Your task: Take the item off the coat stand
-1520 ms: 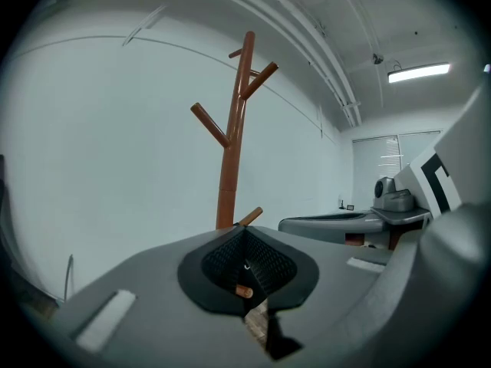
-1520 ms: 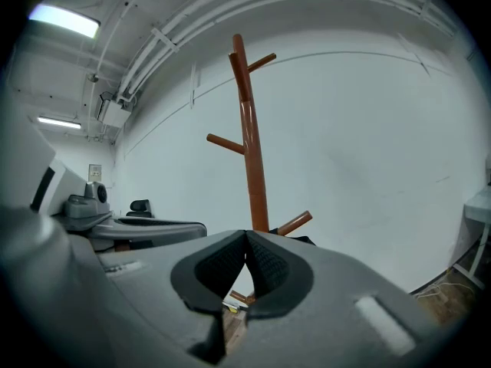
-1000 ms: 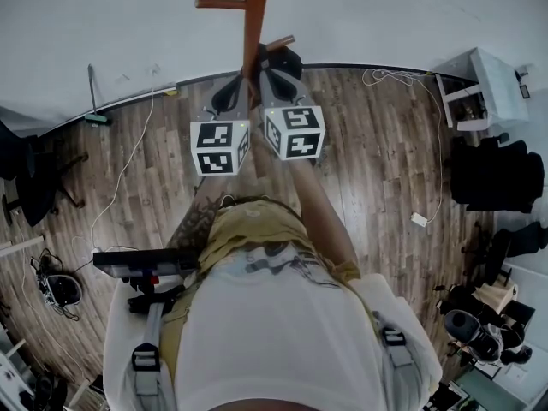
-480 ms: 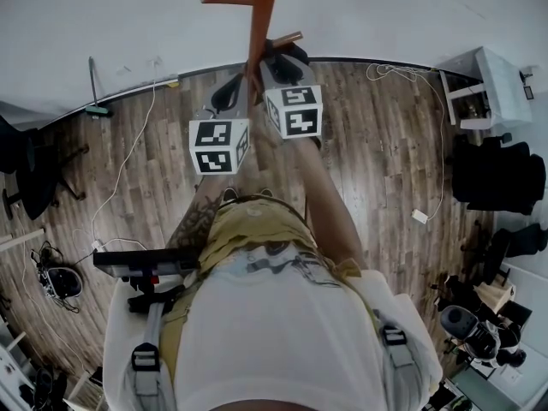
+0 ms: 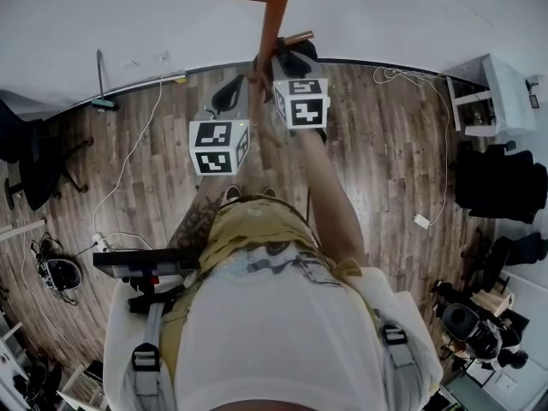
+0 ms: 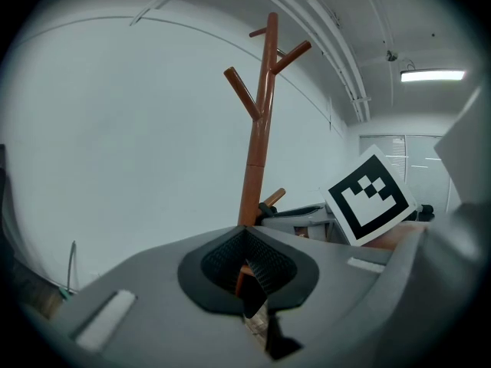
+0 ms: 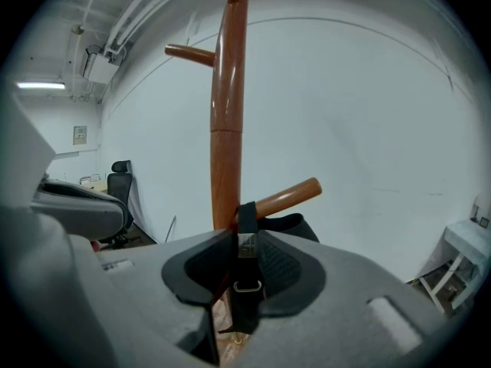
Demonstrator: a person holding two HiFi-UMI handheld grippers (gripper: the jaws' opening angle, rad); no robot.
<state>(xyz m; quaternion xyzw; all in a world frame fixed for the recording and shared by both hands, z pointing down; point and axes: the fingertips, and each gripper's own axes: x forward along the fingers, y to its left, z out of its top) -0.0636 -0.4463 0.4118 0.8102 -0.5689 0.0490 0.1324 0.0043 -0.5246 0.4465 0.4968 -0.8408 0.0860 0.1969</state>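
A brown wooden coat stand [image 5: 272, 24] rises in front of me. A black item [image 5: 295, 58] hangs by a black strap [image 7: 247, 244] from a low peg [image 7: 288, 196]. My right gripper [image 5: 276, 62] is at the pole just under that peg. Its jaws sprang wide and have just eased in a little. The strap hangs between the pads, which do not press it. My left gripper [image 5: 229, 99] sits just left of the pole [image 6: 257, 144], lower and nearer to me. Its tips [image 6: 245, 232] look closed on nothing.
The stand is on wood flooring close to a white wall. Black office chairs [image 5: 497, 174] and a white desk [image 5: 492, 88] are at the right. Cables [image 5: 128, 169] trail over the floor at the left. A black device [image 5: 145, 264] hangs at my chest.
My right gripper has pushed forward to the pole and the low peg, beyond the left one. The left gripper has hardly moved.
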